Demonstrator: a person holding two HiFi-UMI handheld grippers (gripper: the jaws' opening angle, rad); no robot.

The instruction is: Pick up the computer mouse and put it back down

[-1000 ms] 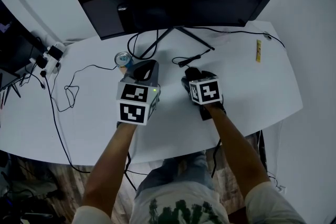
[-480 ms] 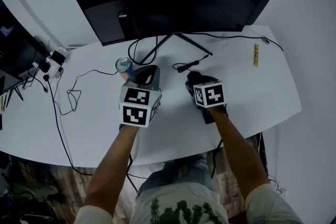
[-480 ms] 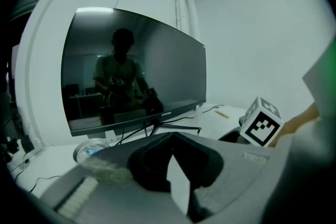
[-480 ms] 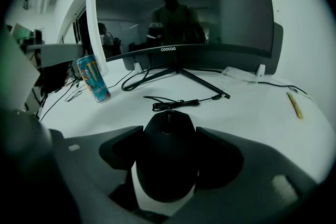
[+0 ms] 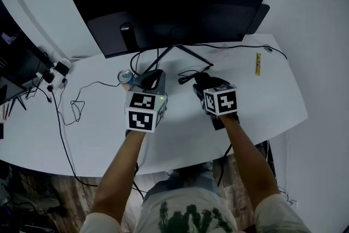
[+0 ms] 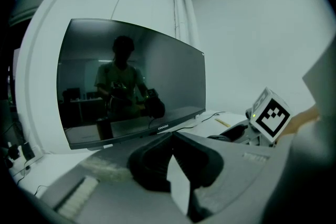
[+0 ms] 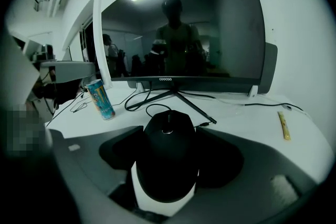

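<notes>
While right gripper point(image 7: 169, 135) clamps the computer mouse point(image 7: 167, 165), left gripper point(image 6: 172, 136) is closed near the can point(image 5: 126, 76).

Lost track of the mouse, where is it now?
Right gripper view: the computer mouse is gripped between the right gripper's jaws, in front of the monitor, drink can to its left.

The person wore a white short-sleeved T-shirt point(image 5: 188, 216) with a dark green print on the chest, and blue jeans point(image 5: 182, 176). The left gripper point(image 5: 152, 77) and the right gripper point(image 5: 202, 82) each had a grey body, dark padded fingers point(image 6: 149, 164) and a white cube point(image 5: 145, 111) with black square markers. A small green light glowed on the left cube.
</notes>
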